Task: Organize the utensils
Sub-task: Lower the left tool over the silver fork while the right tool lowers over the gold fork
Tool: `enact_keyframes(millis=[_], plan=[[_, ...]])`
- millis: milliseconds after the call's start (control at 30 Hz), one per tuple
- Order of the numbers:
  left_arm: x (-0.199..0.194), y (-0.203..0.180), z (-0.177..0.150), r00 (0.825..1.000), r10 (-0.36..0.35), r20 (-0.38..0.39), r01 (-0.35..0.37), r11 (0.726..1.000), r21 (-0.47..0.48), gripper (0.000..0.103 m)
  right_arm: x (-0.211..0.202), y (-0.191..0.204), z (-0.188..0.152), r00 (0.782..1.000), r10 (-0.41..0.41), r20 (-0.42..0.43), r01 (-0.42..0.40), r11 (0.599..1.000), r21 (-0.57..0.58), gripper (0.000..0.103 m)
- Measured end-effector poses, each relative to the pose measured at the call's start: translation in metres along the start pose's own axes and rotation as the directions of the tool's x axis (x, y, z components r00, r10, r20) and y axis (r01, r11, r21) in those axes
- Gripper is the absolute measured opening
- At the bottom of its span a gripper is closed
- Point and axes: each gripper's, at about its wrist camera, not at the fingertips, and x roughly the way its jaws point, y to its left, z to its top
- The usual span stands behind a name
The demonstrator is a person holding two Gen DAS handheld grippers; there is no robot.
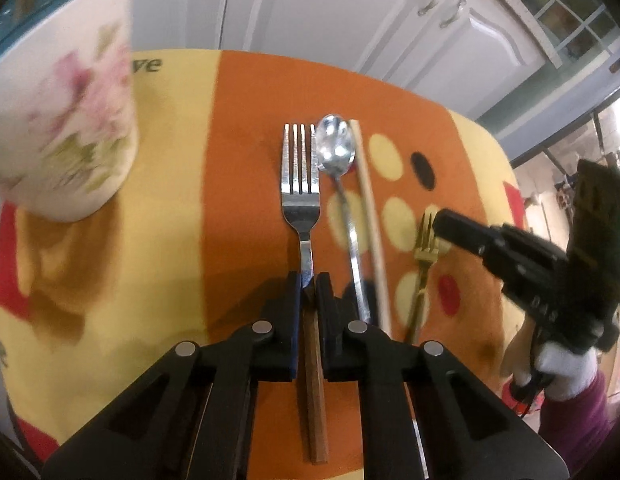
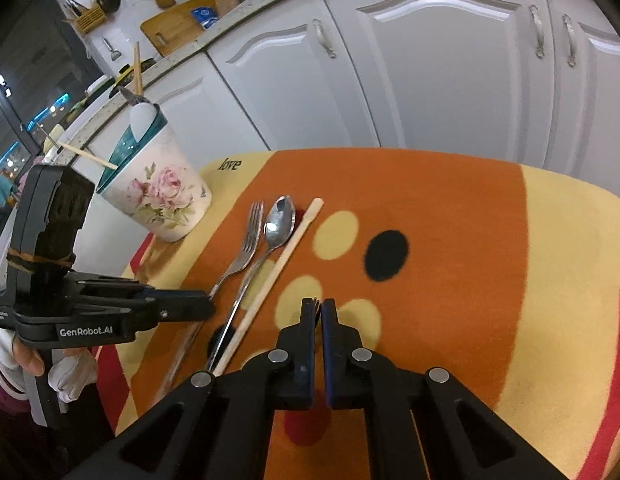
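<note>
A silver fork with a wooden handle [image 1: 301, 184] lies on the orange and yellow cloth [image 1: 237, 160]. My left gripper [image 1: 308, 280] is shut on its neck. It also shows in the right wrist view [image 2: 245, 246], with the left gripper [image 2: 207, 305] on its handle. Beside it lie a silver spoon [image 1: 336, 148], also seen in the right wrist view [image 2: 278, 224], and a pale chopstick [image 1: 370, 216] [image 2: 285, 252]. My right gripper [image 2: 318, 305] is shut on the tines of a small gold fork [image 1: 424, 248]. A floral cup [image 2: 157, 188] holds utensils at the table's left.
The floral cup [image 1: 65, 120] stands close on the left in the left wrist view. White cabinet doors [image 2: 410, 72] rise just behind the table's far edge. The cloth's right half [image 2: 550, 260] carries no utensils.
</note>
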Motion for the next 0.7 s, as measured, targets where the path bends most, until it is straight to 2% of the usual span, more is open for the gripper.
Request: enact_keyframes(millis=[100, 267, 400, 467, 533, 600, 700], plan=[[-0.005, 0.002, -0.006, 1.0, 0.022, 0.002, -0.022, 1.0, 0.004, 0.006, 0.005, 0.0, 0.003, 1.0, 0.0, -0.003, 0.0, 1.0, 0.011, 0.003], [-0.009, 0.002, -0.022, 1.0, 0.014, -0.022, -0.013, 1.0, 0.024, 0.006, 0.008, 0.003, 0.007, 1.0, -0.005, -0.005, 0.005, 1.0, -0.007, 0.003], [-0.015, -0.002, -0.023, 1.0, 0.016, -0.02, -0.015, 0.998, 0.054, 0.006, 0.006, -0.008, 0.005, 1.0, 0.013, -0.02, -0.012, 0.999, 0.044, 0.005], [-0.019, -0.005, -0.018, 0.999, 0.03, 0.013, -0.031, 0.997, 0.071, 0.012, 0.004, -0.012, 0.003, 0.999, 0.027, -0.022, -0.026, 0.998, 0.057, 0.017], [-0.021, -0.004, -0.009, 0.999, 0.029, 0.043, -0.032, 0.997, 0.072, 0.039, 0.002, -0.014, 0.0, 0.999, 0.045, -0.021, -0.044, 0.997, 0.057, 0.026], [-0.019, -0.002, -0.001, 0.998, 0.022, 0.06, -0.026, 0.997, 0.069, 0.041, 0.002, -0.013, -0.001, 0.998, 0.057, -0.031, -0.056, 0.998, 0.042, 0.026], [-0.01, -0.004, 0.014, 0.995, 0.046, 0.091, -0.055, 0.994, 0.099, 0.041, 0.002, -0.01, -0.003, 0.996, 0.079, -0.035, -0.078, 0.997, 0.01, 0.026]])
